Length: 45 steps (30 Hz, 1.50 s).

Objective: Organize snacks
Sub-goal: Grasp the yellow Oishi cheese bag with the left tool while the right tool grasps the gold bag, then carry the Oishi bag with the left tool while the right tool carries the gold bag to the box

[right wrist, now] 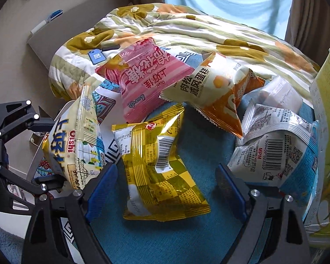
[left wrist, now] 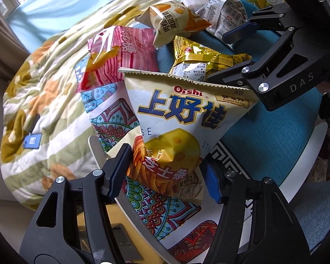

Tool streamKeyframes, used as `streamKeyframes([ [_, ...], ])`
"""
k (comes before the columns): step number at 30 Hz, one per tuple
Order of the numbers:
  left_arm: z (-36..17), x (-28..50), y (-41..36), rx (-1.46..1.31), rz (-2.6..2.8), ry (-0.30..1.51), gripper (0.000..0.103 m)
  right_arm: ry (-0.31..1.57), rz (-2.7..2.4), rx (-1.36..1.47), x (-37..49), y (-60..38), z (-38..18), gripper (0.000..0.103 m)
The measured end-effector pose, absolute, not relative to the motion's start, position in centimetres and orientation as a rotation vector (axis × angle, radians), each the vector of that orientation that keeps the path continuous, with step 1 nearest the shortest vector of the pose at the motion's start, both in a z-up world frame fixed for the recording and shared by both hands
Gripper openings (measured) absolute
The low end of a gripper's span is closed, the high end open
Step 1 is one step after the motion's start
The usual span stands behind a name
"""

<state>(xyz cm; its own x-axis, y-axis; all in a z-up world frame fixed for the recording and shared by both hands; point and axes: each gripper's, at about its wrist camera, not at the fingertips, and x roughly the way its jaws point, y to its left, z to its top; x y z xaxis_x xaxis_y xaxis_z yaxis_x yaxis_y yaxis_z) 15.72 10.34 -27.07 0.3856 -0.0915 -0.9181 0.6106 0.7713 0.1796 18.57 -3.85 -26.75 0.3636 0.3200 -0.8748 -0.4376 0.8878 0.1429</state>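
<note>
Cream Oishi bag (left wrist: pixel 182 118) pinched btwn left gripper (left wrist: pixel 165 176) pads.

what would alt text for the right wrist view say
The open right gripper straddles a crinkled gold checkered snack packet on a teal cloth. Behind lie a pink striped packet, an orange-and-cream cake packet and a white-and-blue barcoded packet, before a floral quilt.

7 snack bags (right wrist: pixel 162 169), 1 phone (right wrist: pixel 96 56), 2 grippers (right wrist: pixel 165 189).
</note>
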Motion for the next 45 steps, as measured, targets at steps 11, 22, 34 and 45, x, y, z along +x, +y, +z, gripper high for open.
streamKeyframes([
  [11,-26.9,14.7,9.9,0.572,-0.480,1.075,0.053,1.123,0.545,-0.133,19.4,-3.3,-27.5,0.073],
  [22,-26.2,14.4,9.7,0.574,-0.487,1.080,0.049,1.126,0.583,-0.158,18.5,-2.6,-27.1,0.035],
  [34,-23.4,13.3,10.5,0.516,-0.485,1.048,0.047,1.054,0.531,-0.147,17.3,-3.3,-23.3,0.032],
  [45,-16.1,14.1,9.3,0.408,-0.489,0.939,0.047,0.965,0.384,-0.038,14.9,-7.2,-16.8,0.032],
])
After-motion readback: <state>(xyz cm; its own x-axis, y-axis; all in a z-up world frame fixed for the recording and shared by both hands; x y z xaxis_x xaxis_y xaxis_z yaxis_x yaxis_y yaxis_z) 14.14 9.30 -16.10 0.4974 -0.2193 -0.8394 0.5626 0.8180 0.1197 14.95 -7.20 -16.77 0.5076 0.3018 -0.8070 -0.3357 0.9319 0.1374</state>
